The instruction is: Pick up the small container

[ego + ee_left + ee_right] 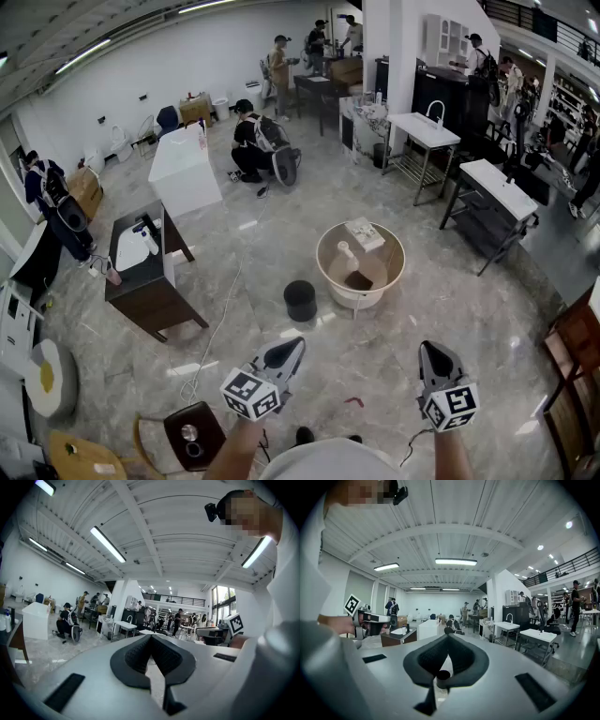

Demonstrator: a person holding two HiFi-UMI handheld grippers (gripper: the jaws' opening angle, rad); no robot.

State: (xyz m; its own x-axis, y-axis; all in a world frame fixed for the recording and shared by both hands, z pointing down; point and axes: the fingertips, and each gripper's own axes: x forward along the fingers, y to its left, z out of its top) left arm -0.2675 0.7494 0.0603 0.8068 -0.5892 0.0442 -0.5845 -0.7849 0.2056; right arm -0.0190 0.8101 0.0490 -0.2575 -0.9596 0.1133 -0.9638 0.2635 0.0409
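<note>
Both left gripper (292, 347) and right gripper (431, 352) pressed together, empty; I judge the far small black cylindrical container (300, 300) light, rigid, best pinched at its rim.

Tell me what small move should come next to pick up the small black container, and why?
Probably lower the left gripper toward the black container. It stands on the floor beside the round tub, just ahead; that gripper and the right gripper are shut and empty.

The floor (422, 319) around the round tub (361, 298) is glossy, marbled stone; the tub looks smooth, cream plastic; the small container (300, 300) beside it is matt black.
</note>
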